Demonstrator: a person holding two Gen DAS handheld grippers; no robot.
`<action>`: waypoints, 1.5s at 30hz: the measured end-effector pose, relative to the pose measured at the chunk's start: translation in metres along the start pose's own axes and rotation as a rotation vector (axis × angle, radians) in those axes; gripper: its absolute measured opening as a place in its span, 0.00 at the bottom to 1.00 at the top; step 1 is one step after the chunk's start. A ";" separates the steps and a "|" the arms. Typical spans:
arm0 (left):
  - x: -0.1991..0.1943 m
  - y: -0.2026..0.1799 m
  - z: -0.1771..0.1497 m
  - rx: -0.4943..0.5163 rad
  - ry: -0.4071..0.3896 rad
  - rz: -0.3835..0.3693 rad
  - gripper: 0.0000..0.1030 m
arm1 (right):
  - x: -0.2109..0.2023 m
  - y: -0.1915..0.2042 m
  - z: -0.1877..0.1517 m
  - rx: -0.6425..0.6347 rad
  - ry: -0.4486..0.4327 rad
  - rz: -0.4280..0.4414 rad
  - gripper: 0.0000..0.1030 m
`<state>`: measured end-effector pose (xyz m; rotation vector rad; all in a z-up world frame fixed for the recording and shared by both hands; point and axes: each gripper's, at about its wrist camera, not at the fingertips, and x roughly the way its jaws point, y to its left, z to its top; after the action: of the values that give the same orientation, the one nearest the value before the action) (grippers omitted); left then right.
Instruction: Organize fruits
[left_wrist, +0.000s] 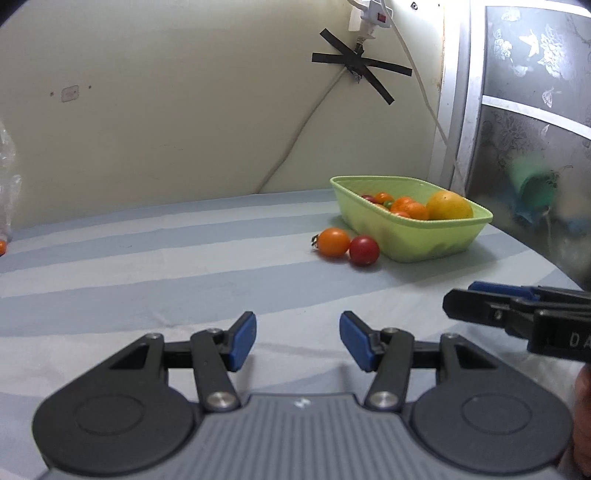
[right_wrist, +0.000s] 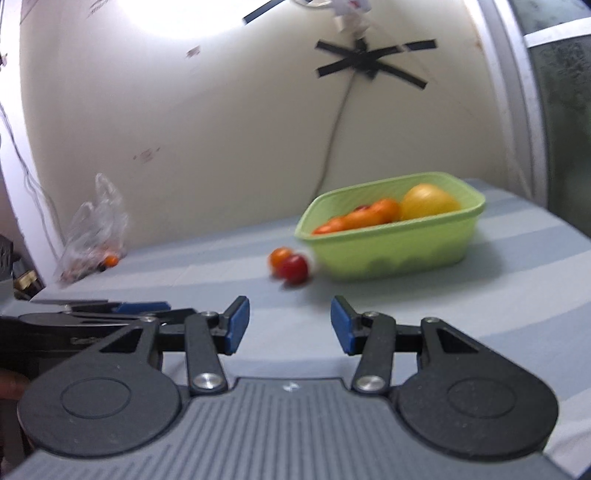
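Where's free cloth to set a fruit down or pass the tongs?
Free: the striped cloth between the open left tongs and the two loose tomatoes, and leftward toward the bag. Also right of the open right tongs, below the basket. Crowded: the basket's near-left corner, where both tomatoes sit.

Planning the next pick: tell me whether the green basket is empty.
Not empty: the green basket holds a yellow fruit and several small tomatoes.

Two loose tomatoes, one orange tomato (left_wrist: 334, 242) and one red tomato (left_wrist: 364, 250), ahead of the claws. One green basket (left_wrist: 424, 242) beyond them; one large yellow fruit (left_wrist: 449, 205) inside. One plastic bag (right_wrist: 94, 230) far left.
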<state>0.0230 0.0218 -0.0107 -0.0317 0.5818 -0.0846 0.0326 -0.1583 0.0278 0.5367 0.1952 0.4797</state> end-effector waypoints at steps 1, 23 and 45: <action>0.000 0.000 -0.002 -0.004 0.003 0.004 0.50 | 0.000 0.004 -0.003 -0.002 0.006 0.004 0.50; -0.013 0.001 -0.010 0.001 -0.068 0.052 0.50 | -0.016 -0.001 -0.017 0.107 -0.078 -0.117 0.50; -0.015 0.000 -0.010 0.028 -0.087 0.042 0.54 | -0.021 -0.005 -0.019 0.146 -0.110 -0.128 0.50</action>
<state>0.0045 0.0230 -0.0106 0.0045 0.4944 -0.0506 0.0103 -0.1637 0.0108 0.6874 0.1590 0.3117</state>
